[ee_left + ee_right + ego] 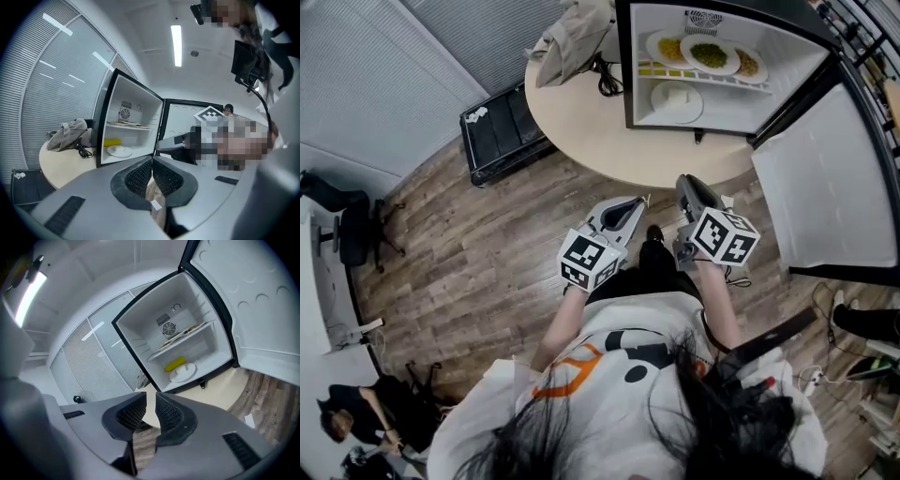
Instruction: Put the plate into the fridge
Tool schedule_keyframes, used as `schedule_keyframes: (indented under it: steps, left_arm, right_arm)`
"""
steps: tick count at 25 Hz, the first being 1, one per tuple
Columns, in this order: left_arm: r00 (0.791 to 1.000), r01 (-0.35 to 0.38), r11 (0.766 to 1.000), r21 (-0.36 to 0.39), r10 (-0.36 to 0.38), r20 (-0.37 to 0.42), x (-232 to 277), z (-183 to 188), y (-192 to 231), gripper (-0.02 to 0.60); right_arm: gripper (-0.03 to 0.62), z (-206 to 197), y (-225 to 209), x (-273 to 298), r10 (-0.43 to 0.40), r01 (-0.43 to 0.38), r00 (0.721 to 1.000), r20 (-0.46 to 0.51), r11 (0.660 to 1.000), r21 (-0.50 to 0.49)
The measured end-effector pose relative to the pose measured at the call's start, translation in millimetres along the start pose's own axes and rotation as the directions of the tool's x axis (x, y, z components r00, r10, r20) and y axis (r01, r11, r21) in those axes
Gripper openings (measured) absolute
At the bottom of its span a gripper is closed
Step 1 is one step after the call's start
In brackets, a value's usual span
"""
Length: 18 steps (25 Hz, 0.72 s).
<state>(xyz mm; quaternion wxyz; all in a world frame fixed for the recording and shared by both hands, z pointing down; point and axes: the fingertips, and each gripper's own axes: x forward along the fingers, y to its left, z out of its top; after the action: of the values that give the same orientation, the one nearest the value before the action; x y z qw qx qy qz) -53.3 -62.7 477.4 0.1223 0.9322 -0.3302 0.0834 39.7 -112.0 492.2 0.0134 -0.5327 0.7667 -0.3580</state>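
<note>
A small fridge [627, 66] stands open on a round table [581, 127]. A white plate [677, 100] lies on its floor, also seen in the left gripper view as the plate [119, 151] and in the right gripper view as the plate [183, 372], beside a yellow item [175, 364]. Plates of food [709, 54] sit on the upper shelf. Both grippers hang in front of my body, well short of the table. My left gripper [634, 201] [152, 161] is shut, pads touching, empty. My right gripper [685, 181] [151, 397] shows a narrow gap between its pads, with nothing in it.
The fridge door [825, 178] swings out to the right. A grey cloth bag [572, 33] and a black cable lie on the table's left side. A black case [502, 131] sits on the wooden floor left of the table. Another person [342, 422] crouches at lower left.
</note>
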Motion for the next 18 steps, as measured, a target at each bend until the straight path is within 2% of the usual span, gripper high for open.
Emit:
schedule_keyframes:
  steps: [9, 18]
  left_arm:
    - [1.0, 0.009, 1.0, 0.0, -0.009, 0.007, -10, -3, -29, 0.011]
    - [0.998, -0.046, 0.999, -0.006, 0.046, 0.031, -14, 8, -35, 0.011]
  right_arm:
    - [0.032, -10, 3, -36, -0.003, 0.003, 1.0, 0.004, 1.0, -0.002]
    - [0.017, -7, 7, -50, 0.036, -0.036, 0.999, -0.01, 0.999, -0.011]
